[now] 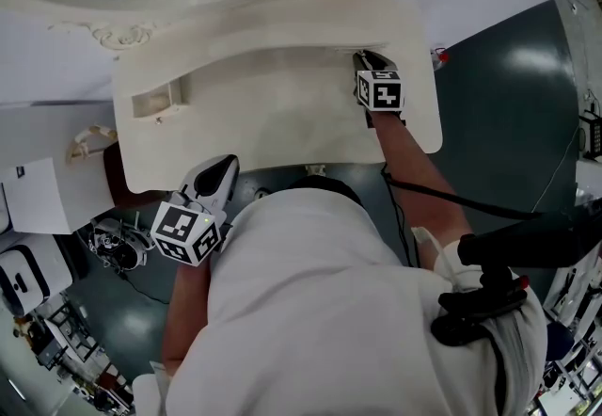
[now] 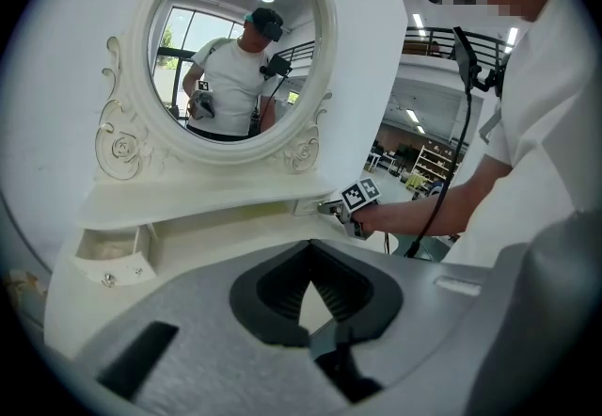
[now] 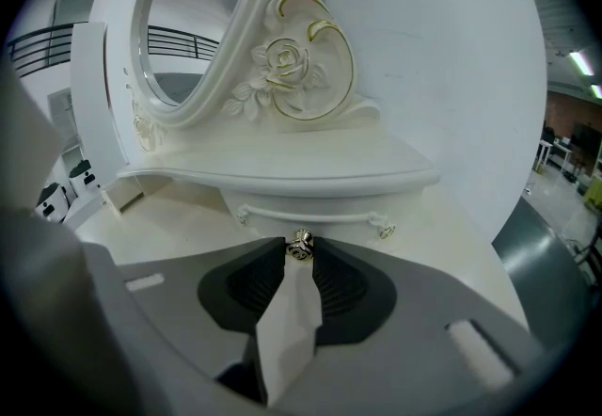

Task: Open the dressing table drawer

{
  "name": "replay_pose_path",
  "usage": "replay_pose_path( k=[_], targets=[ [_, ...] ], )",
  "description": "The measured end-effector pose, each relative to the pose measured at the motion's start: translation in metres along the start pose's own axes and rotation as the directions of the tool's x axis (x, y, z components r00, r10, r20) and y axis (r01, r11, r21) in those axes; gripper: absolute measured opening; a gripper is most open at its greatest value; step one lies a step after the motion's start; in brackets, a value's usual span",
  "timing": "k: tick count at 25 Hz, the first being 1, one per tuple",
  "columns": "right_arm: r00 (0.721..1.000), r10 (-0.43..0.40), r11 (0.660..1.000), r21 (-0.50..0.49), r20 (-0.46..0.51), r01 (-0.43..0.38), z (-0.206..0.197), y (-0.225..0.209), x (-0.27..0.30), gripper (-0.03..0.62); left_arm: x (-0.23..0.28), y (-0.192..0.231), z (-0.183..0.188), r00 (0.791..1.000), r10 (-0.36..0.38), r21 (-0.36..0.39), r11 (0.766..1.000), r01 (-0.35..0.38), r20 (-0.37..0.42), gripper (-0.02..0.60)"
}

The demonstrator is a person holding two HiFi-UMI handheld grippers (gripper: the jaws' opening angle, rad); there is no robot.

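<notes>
A white dressing table (image 1: 273,127) carries an oval mirror (image 2: 235,47) over a low shelf. Under the shelf's right end is a small drawer (image 3: 310,205) with a metal knob (image 3: 300,244). My right gripper (image 3: 300,250) reaches over the tabletop to it, and its two pads press on the knob from either side. In the head view the right gripper (image 1: 363,57) lies at the shelf's right end. My left gripper (image 1: 224,166) hangs at the table's front edge, off the left of the person's body. The left gripper (image 2: 310,277) has its tips together and holds nothing.
At the shelf's left end another small drawer (image 2: 115,257) stands pulled out, seen also as an open drawer (image 1: 153,102) from above. A black cable (image 1: 451,200) trails from the right arm. Equipment and a white box (image 1: 28,273) crowd the floor at the left.
</notes>
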State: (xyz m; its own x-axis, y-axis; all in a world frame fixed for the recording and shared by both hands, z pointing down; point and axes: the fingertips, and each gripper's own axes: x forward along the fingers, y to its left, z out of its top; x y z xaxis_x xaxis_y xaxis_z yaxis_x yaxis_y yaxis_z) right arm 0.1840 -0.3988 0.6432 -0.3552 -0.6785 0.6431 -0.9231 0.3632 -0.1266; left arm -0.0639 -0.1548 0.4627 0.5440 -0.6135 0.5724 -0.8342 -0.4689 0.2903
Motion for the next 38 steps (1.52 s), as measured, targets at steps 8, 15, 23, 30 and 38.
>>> replay_pose_path(
  k=[8, 15, 23, 30, 38],
  targets=[
    [1.000, -0.005, 1.000, -0.004, -0.008, 0.005, -0.012, 0.004, -0.009, 0.095, -0.004, -0.002, -0.005, 1.000, -0.015, 0.006, 1.000, 0.015, 0.006, 0.003],
    [1.000, -0.009, 1.000, -0.010, -0.018, 0.009, -0.020, 0.008, -0.018, 0.095, -0.009, -0.001, -0.008, 1.000, -0.028, 0.011, 1.000, 0.028, 0.013, 0.003],
    [0.999, -0.020, 1.000, -0.011, -0.029, 0.020, -0.029, 0.014, -0.026, 0.095, -0.020, 0.002, -0.014, 0.999, -0.037, 0.013, 0.999, 0.037, 0.021, 0.003],
    [0.999, -0.020, 1.000, -0.014, -0.037, 0.019, -0.037, 0.018, -0.033, 0.095, -0.029, 0.006, -0.020, 0.999, -0.045, 0.015, 0.999, 0.045, 0.028, 0.003],
    [0.999, -0.020, 1.000, -0.025, -0.045, 0.019, -0.045, 0.020, -0.041, 0.095, -0.037, 0.008, -0.026, 0.998, -0.056, 0.014, 0.998, 0.055, 0.030, 0.003]
  ],
)
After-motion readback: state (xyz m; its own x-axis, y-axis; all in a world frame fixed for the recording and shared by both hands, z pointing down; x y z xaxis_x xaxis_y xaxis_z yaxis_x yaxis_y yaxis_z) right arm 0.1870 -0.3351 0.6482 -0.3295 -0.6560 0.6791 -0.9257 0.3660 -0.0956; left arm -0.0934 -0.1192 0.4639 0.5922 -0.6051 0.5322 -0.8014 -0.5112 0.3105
